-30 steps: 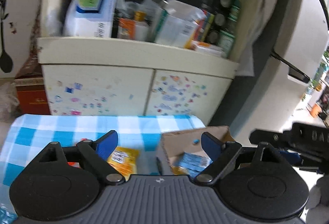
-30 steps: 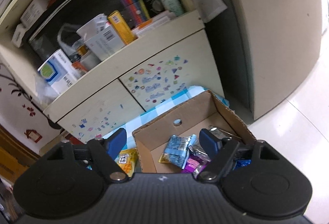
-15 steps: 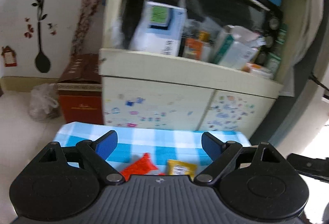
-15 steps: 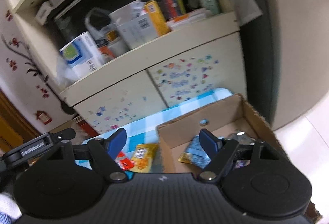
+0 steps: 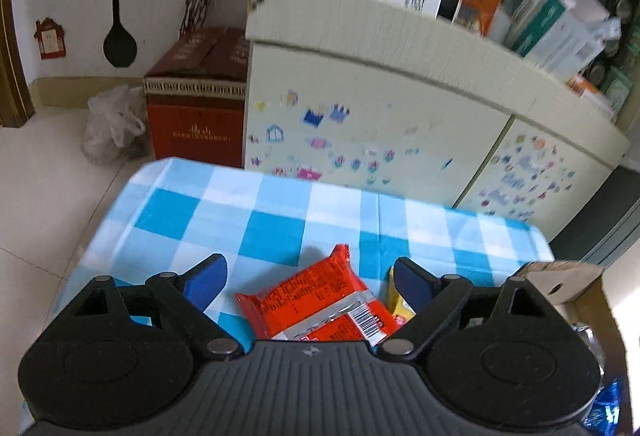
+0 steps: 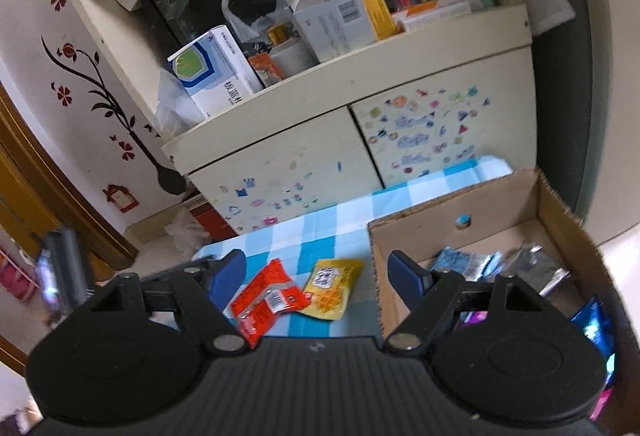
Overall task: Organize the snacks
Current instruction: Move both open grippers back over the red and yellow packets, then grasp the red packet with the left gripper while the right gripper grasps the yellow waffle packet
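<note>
**Two packets out on the bench, both jaws wide and empty**

Landmark: cardboard box (image 6: pixel 532 195).

- Bench (image 5: pixel 240 211): one, covered in blue-and-white check cloth. The box sits at its right end, open top, one round hole in the far wall.
- Box contents: several wrappers, at least one pale blue, one silver, one dark blue, one purple. Exact count not readable, part is hidden behind the right gripper body.
- Loose packets on the cloth: two, both left of the box.
  - Red packet (image 6: pixel 264 300): orange-red foil, crimped ends, silver seam strip with a white barcode patch facing up. Lies farther from the box, tilted diagonally.
  - Yellow packet (image 6: pixel 332 288): yellow with a white label panel, flat, between the red packet and the box's left wall. The two packets touch or overlap at one corner.
- Left gripper (image 5: pixel 310 278): jaws wide, nothing clamped. The red packet (image 5: pixel 320 300) lies on the cloth below the gap, roughly centred; the yellow packet (image 5: pixel 398 306) peeks out behind the right jaw.
- Right gripper (image 6: pixel 318 272): jaws standing apart, nothing held. Both packets show in the gap; the box's left wall runs behind the right jaw.
</note>
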The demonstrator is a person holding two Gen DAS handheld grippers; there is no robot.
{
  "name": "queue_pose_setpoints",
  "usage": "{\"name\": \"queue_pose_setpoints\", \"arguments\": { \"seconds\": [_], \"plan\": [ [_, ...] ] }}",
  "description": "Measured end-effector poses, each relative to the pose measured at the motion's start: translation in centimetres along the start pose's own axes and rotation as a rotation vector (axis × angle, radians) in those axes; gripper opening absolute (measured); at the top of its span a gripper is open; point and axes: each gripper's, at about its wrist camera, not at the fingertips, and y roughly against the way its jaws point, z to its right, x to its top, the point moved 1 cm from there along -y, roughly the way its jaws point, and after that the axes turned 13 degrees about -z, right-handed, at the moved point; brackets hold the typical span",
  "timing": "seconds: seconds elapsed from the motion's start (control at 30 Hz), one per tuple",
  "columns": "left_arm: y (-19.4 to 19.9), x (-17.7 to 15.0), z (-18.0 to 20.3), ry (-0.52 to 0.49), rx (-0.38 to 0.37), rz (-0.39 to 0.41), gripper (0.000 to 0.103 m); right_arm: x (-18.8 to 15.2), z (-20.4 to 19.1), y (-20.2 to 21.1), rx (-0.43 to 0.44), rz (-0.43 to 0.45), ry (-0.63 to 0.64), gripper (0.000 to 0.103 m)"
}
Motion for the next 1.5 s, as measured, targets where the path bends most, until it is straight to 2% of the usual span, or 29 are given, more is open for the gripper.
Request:
{"name": "queue_pose_setpoints", "arguments": {
  "seconds": [0.37, 0.43, 0.7, 0.93, 1.03, 1.13, 1.27, 1.37, 1.5],
  "plan": [
    [-4.8, 0.1, -0.4, 0.061, 0.041, -0.063, 0.094, 0.1, -1.1, -2.7, 0.052, -0.057, -0.01, 0.078],
    [-5.5, -0.1, -0.7, 0.061, 0.056, -0.073, 0.097, 0.2, -1.2, -3.3, 0.066, -0.069, -0.022, 0.078],
    [-4.9, -1.2, -3.2, 0.049, 0.103, -0.07, 0.098, 0.7, -1.6, -7.2, 0.091, -0.127, -0.071, 0.078],
    [-4.1, -1.7, -5.4, 0.039, 0.169, -0.087, 0.098, 0.6, -2.5, -10.8, 0.058, -0.183, -0.059, 0.078],
    [-3.7, -1.5, -5.8, 0.041, 0.18, -0.07, 0.097, 0.5, -2.6, -12.2, 0.027, -0.191, -0.068, 0.078],
    [-3.2, -0.8, -5.7, 0.057, 0.122, -0.021, 0.097, 0.6, -2.9, -13.3, -0.005, -0.198, -0.066, 0.078],
    [-3.5, -0.1, -4.5, 0.027, 0.034, -0.003, 0.097, 0.8, -3.1, -14.5, -0.047, -0.201, -0.056, 0.078],
    [-3.8, -0.1, -4.0, -0.054, -0.025, -0.024, 0.097, 1.1, -3.0, -15.3, -0.045, -0.21, -0.068, 0.077],
    [-3.3, -0.5, -4.2, -0.204, -0.046, 0.017, 0.097, 1.5, -2.6, -16.2, -0.052, -0.217, -0.093, 0.076]
  ]
}}
